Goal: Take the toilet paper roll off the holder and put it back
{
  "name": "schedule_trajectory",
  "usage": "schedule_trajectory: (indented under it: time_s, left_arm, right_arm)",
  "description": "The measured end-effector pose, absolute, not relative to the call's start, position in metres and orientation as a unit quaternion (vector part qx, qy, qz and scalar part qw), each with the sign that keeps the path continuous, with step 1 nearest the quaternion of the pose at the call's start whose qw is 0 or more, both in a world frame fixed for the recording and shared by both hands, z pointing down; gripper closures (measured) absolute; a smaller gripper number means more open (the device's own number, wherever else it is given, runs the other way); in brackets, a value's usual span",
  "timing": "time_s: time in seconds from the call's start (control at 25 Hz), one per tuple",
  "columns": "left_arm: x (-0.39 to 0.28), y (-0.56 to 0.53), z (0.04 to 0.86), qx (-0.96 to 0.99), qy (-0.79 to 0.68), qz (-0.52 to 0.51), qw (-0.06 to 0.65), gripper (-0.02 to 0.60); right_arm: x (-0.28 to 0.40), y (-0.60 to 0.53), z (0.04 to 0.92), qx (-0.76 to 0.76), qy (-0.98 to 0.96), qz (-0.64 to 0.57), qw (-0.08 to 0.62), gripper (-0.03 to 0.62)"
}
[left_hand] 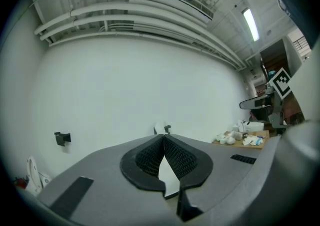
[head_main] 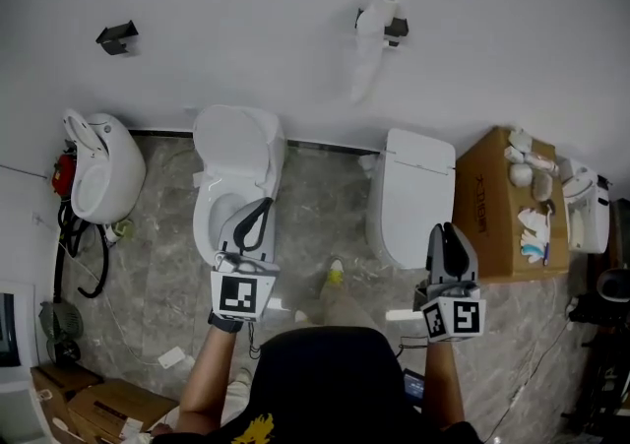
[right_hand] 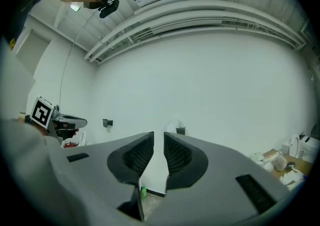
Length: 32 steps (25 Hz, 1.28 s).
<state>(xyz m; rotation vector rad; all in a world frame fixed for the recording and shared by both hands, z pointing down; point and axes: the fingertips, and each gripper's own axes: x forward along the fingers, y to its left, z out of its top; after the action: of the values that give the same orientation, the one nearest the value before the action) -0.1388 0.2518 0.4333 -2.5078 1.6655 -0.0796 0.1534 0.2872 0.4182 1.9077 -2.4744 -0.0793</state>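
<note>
The toilet paper roll (head_main: 378,17) sits on its black holder (head_main: 397,30) high on the white wall, a loose tail of paper hanging below it. It shows small and far off in the left gripper view (left_hand: 159,129) and the right gripper view (right_hand: 173,126). Both grippers are well short of the wall and point level at it. My left gripper (head_main: 262,206) (left_hand: 163,137) is shut, its tips touching with nothing between them. My right gripper (head_main: 448,229) (right_hand: 159,136) stands at the right with a narrow gap between its pads, empty.
A second, bare black holder (head_main: 116,36) is on the wall at the left. Below stand a urinal (head_main: 98,168), an open toilet (head_main: 236,171), a closed toilet (head_main: 413,196) and a cardboard box (head_main: 502,201) with small items on top. The person's legs are on the marble floor between the toilets.
</note>
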Motion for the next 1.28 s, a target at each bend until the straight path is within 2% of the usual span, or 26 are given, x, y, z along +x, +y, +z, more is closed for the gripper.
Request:
schedule_trajectory:
  time_s: [0.44,0.68,0.76,0.84,0.92,1.28]
  left_arm:
    - [-0.126,0.184,0.432,-0.826,0.559,-0.035,0.061,0.563]
    - [-0.117,0.181,0.432,-0.831,0.551,-0.039,0.066,0.563]
    - [-0.116,0.181,0.435,-0.832,0.549,-0.041,0.065,0.563]
    - [-0.116,0.181,0.437,-0.834,0.546,-0.047,0.067,0.563]
    - [-0.115,0.179,0.440,-0.834,0.545,-0.052,0.067,0.563]
    - [-0.102,0.131,0.442,-0.833,0.547,-0.059,0.063,0.563]
  right_arm:
    - [0.147,0.199,0.413,0.573,-0.819,-0.019,0.007,0.407]
    - [0.136,0.190,0.409,0.549,-0.836,-0.018,0.010,0.304]
    - [0.131,0.187,0.410,0.538,-0.843,-0.011,0.008,0.237]
    - [0.126,0.183,0.412,0.528,-0.849,-0.004,0.005,0.092]
    - [0.123,0.178,0.415,0.526,-0.850,-0.009,0.014,0.041]
    - [0.136,0.128,0.411,0.527,-0.849,-0.020,0.015,0.031]
